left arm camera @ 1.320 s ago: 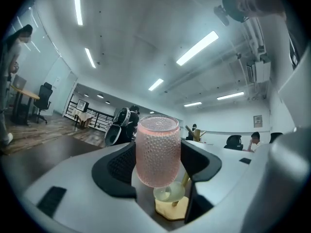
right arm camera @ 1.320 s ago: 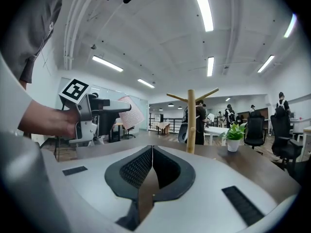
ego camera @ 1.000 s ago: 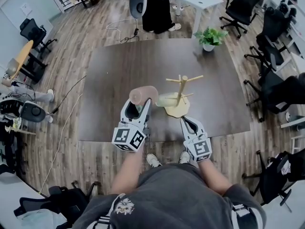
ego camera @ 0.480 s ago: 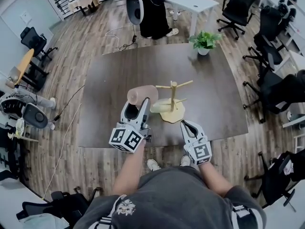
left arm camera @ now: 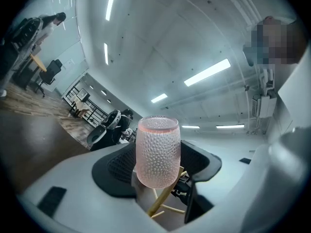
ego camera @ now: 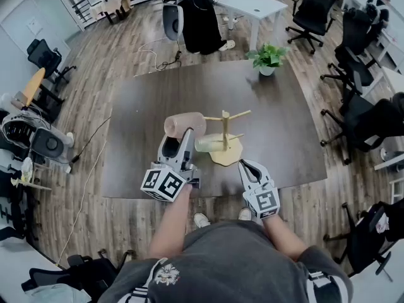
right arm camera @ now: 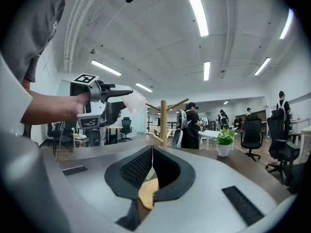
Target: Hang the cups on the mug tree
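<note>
In the head view my left gripper (ego camera: 182, 139) is shut on a pink dimpled cup (ego camera: 185, 125), held on its side above the table, just left of the wooden mug tree (ego camera: 225, 126). A pale cup (ego camera: 207, 145) hangs on a low peg at the tree's left side. The left gripper view has the pink cup (left arm camera: 158, 152) clamped between the jaws, with tree pegs (left arm camera: 163, 204) showing below it. My right gripper (ego camera: 243, 165) is shut with nothing in it, near the table's front edge, in front of the tree's round base (ego camera: 227, 154). Its view looks at the tree (right arm camera: 164, 123).
A potted plant (ego camera: 267, 58) stands at the far right of the dark table (ego camera: 145, 106). Office chairs (ego camera: 356, 74) ring the right side, and a person in black (ego camera: 201, 11) stands beyond the table. Cables lie on the wooden floor at the left.
The left gripper with the pink cup has come a little closer to the mug tree. The right gripper has stayed shut near the front edge.
</note>
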### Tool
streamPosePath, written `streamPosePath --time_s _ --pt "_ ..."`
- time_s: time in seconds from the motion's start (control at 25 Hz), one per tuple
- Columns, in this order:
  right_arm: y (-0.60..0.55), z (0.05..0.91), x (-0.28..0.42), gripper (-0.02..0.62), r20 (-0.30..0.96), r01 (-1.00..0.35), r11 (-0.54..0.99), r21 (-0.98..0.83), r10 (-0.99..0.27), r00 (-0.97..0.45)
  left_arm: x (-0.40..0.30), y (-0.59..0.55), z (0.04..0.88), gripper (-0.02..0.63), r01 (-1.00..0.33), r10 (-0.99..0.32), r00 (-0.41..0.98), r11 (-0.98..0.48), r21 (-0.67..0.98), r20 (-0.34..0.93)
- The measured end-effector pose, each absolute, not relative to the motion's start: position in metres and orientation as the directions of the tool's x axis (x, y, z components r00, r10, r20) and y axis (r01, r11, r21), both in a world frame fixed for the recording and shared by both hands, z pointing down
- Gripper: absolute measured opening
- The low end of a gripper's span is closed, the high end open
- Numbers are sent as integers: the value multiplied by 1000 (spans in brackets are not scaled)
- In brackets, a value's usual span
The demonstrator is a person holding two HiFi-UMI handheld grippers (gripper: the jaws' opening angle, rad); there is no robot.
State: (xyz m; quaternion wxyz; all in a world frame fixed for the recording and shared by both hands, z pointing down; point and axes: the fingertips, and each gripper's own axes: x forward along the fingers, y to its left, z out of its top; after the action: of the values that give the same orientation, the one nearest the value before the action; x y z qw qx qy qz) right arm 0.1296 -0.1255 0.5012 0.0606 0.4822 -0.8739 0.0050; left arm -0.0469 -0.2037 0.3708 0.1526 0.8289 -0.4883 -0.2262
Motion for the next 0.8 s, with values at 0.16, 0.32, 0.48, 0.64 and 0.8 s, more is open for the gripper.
streamPosePath --time_s 0.16,0.32,0.48,0.64,0.8 --pt "-128 498 130 26 101 -840 540 52 -840 -533 -40 -208 374 293 -726 -877 429 -477 496 -216" --pt "-129 499 134 26 103 -841 538 53 -841 -532 -29 -213 386 293 -698 -872 451 -479 532 -192" --pt "-129 503 139 26 110 -842 537 53 -841 -530 -20 -216 397 293 -657 -854 482 -500 564 -195" --pt "-130 503 143 26 114 -844 534 49 -842 -527 -14 -218 404 293 -625 -844 502 -505 596 -189" --pt "-131 505 148 26 122 -846 532 47 -843 -523 -4 -222 409 293 -592 -830 529 -511 623 -178"
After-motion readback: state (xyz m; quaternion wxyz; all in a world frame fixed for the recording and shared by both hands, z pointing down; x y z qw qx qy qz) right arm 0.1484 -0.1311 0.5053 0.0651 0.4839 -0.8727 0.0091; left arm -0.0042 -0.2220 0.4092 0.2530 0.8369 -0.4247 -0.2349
